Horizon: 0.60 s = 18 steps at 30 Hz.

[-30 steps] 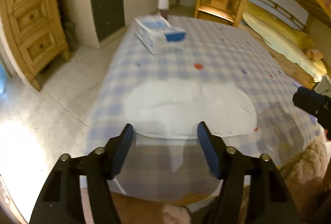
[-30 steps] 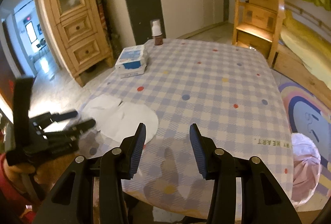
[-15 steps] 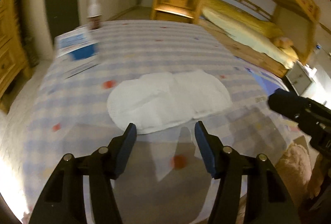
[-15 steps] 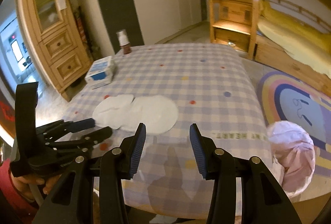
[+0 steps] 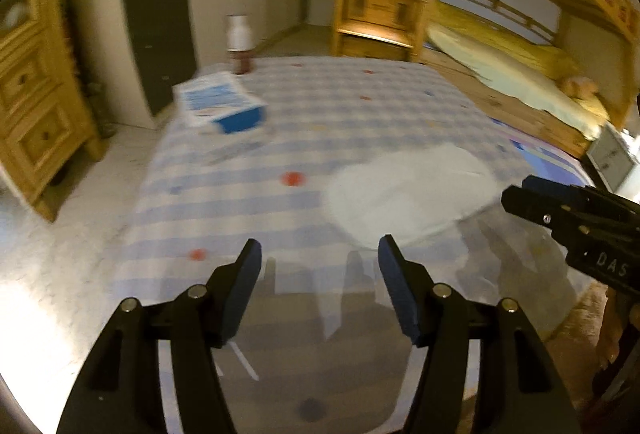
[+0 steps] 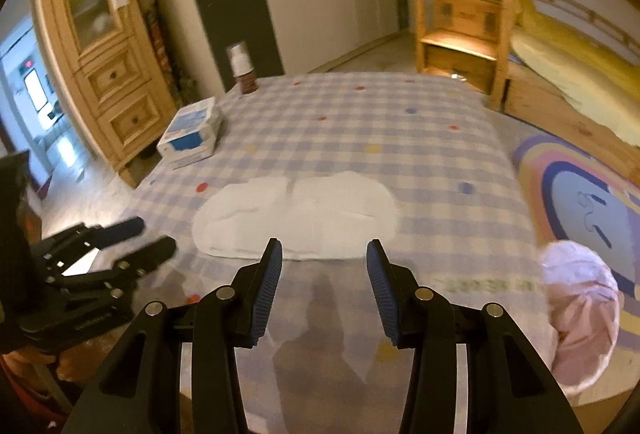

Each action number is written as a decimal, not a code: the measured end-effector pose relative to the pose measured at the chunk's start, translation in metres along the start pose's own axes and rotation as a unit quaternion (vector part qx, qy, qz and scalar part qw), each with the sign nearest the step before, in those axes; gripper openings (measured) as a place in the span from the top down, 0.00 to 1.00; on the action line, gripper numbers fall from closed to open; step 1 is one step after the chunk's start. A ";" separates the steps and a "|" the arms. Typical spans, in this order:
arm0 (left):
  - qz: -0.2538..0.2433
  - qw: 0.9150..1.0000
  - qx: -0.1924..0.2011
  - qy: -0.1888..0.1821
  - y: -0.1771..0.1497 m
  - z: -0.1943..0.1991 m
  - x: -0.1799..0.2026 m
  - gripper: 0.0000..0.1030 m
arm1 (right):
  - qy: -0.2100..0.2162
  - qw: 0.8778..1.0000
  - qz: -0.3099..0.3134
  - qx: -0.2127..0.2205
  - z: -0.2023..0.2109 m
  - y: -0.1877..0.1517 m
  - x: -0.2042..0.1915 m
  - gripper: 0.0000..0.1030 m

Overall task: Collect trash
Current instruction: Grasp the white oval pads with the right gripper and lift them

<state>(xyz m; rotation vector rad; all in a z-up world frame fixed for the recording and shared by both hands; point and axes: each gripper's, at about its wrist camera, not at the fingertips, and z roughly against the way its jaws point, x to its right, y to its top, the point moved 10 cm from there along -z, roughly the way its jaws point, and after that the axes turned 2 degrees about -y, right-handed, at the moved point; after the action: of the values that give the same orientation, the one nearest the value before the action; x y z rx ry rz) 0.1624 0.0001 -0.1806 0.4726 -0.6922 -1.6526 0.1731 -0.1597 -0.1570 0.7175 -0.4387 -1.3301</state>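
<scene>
Your right gripper [image 6: 324,254] hangs over the near edge of the checked tablecloth [image 6: 400,137], its jaws apart with nothing between them. Just beyond its tips lies the flat white paper [image 6: 296,220], the trash to collect. Your left gripper [image 5: 320,254], jaws just widened and also empty, sits to the paper's left. A blue box [image 6: 192,133] and a bottle [image 6: 242,67] stand at the far corner. A pink bag [image 6: 580,310] hangs by the table's right side.
</scene>
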 end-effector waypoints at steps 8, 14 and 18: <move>0.052 0.998 0.006 0.033 0.003 0.010 -0.047 0.35 | -0.031 0.999 0.014 -0.042 -0.045 0.000 -0.017 0.50; 0.060 0.998 0.005 0.029 -0.001 0.012 -0.049 0.35 | -0.064 0.997 0.036 -0.036 -0.043 -0.007 -0.023 0.55; 0.064 0.998 0.003 0.027 -0.002 0.013 -0.048 0.34 | -0.035 0.999 0.022 -0.032 -0.037 -0.010 -0.021 0.98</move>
<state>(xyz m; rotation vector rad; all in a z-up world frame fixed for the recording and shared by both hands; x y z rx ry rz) 0.1618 0.0498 -0.1763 0.4665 -0.6745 -1.5133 0.1862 -0.1317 -0.1879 0.6060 -0.4641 -1.3244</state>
